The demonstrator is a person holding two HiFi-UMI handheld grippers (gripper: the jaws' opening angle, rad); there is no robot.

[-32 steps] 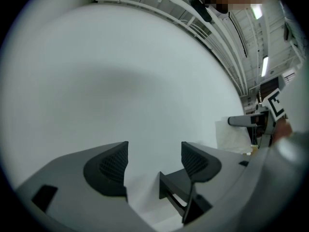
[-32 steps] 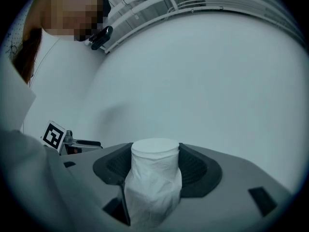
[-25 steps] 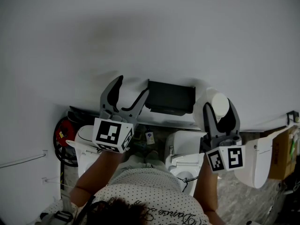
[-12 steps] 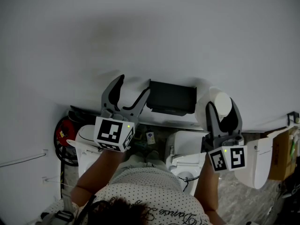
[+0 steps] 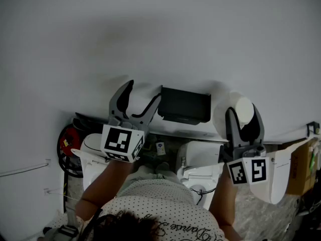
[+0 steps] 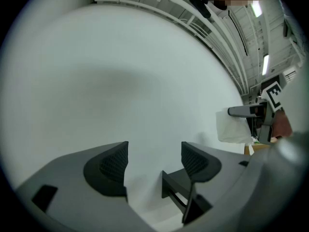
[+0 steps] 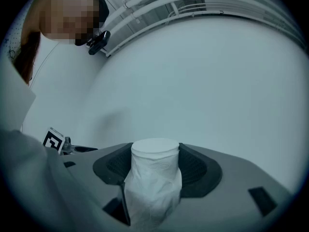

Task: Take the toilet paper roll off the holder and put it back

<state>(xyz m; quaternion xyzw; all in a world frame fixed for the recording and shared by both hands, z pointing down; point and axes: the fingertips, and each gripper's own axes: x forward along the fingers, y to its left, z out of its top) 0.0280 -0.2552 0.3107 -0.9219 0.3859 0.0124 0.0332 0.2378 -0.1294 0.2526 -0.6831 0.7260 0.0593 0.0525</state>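
Landmark: black rectangular wall-mounted holder, fixed to the plain white wall.

Right gripper: fingers closed on the white toilet paper roll, one pad pressing each side. The roll is off the holder, just beside it on the right gripper's side and apart from it.

Left gripper: fingers spread wide with nothing gripped. It is on the holder's other side, with one fingertip close to the holder's edge. In the left gripper view, the holder shows beyond the gap.

Markings: each gripper carries a white cube with black square marker patterns and no lettering. A small tag below the holder is too small to read. Script print on the person's dotted shirt is not reliably legible.

Below the holder: a white toilet.
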